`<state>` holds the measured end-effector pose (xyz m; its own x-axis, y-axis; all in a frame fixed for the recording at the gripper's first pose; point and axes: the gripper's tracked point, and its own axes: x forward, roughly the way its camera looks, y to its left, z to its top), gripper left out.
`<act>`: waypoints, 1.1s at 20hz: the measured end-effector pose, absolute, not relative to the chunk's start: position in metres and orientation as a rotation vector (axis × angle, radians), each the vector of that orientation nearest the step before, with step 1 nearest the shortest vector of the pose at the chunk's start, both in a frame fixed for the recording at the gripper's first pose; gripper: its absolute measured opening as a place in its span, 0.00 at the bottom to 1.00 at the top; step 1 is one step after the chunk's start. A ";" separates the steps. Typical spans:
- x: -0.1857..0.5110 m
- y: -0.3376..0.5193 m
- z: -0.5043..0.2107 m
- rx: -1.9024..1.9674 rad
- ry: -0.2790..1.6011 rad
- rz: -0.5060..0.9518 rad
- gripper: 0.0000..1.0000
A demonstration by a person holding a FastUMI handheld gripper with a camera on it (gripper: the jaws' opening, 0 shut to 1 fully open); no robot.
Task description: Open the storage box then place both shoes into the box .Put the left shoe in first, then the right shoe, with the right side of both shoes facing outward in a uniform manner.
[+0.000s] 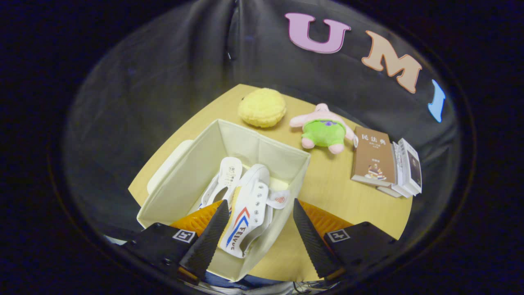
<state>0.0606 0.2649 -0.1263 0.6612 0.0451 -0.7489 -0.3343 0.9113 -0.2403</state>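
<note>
Gripper view: the gripper (260, 229) hangs above the open storage box (196, 164), which occupies the lower centre of the frame with its mouth facing up. The fingers are spread wide apart and press on nothing. One finger lies over the box interior; the other lies outside the box's right wall (282, 213), over the bare table (339, 196).

Between the fingers, and running on beyond them into the box, lies the nearer shoe (247, 213), white canvas with red and blue stripes. Its long axis runs roughly parallel to the fingers, from lower centre toward the frame's middle. Its striped side and eyelets face up, and its tongue flops toward the right wall. The second shoe (225, 178) lies just beside it to the upper left, its insole showing and its axis nearly the same.

Both shoes appear to rest inside the box, so the placing seems largely done. Whether both right sides face outward cannot be told for certain.

Behind the box's left wall sits a pale lid (168, 166). In the upper centre lie a yellow plush (262, 107) and a pink-and-green plush (323, 129); books (385, 162) are stacked at right.
</note>
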 end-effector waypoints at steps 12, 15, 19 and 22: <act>0.059 0.132 -0.040 -0.137 0.169 0.137 1.00; 0.064 0.112 -0.007 -0.108 0.006 0.135 0.99; 0.063 0.091 -0.001 -0.215 -0.064 0.117 0.99; 0.065 0.083 0.001 -0.286 -0.097 0.068 0.99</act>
